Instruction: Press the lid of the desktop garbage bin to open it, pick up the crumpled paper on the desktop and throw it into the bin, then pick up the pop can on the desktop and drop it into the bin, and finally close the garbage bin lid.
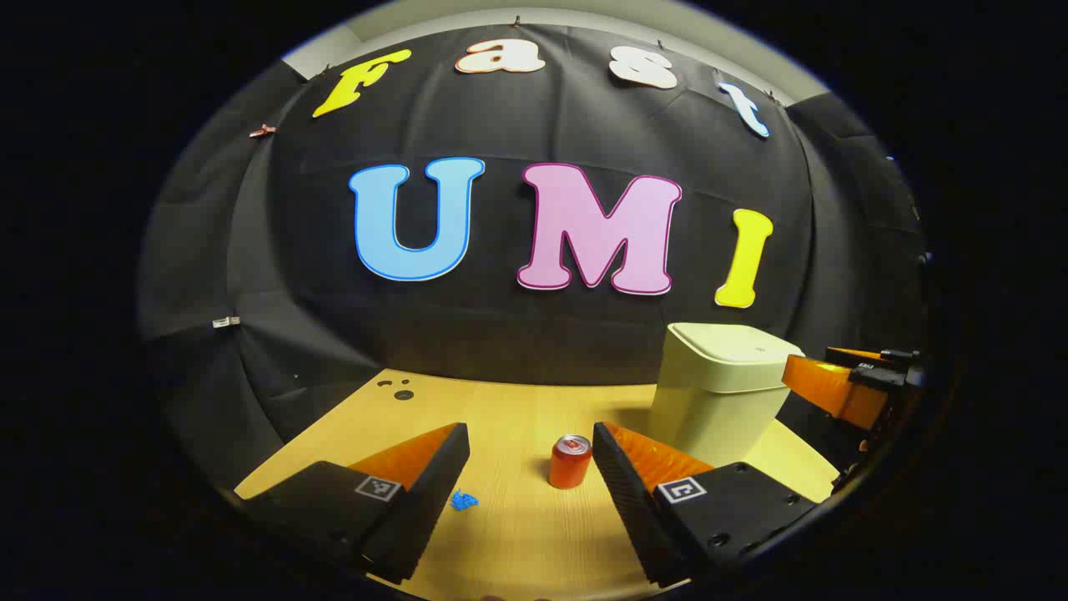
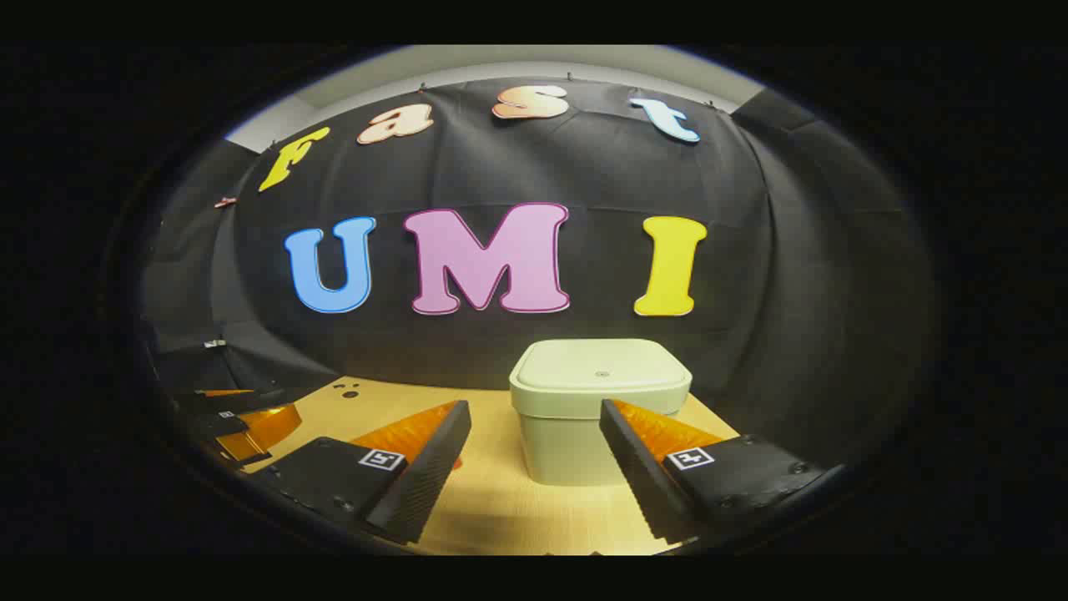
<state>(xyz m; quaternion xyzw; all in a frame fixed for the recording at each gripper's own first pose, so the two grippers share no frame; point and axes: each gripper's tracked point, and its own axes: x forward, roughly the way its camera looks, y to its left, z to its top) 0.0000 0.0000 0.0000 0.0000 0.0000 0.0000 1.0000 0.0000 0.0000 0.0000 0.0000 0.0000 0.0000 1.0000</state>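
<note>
Both grippers, left gripper (image 1: 530, 467) and right gripper (image 2: 534, 455), released above desk; bin (image 2: 599, 409) lid closed.

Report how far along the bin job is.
Nothing looks done: the bin lid is shut, the pop can and crumpled paper sit on the desktop. Both tongs, left and right, are open and empty. All four steps remain.

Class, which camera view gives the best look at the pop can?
The left gripper view: the pop can stands upright and unobstructed on the table between that gripper's open fingers. In the right gripper view, a finger covers that spot.
</note>
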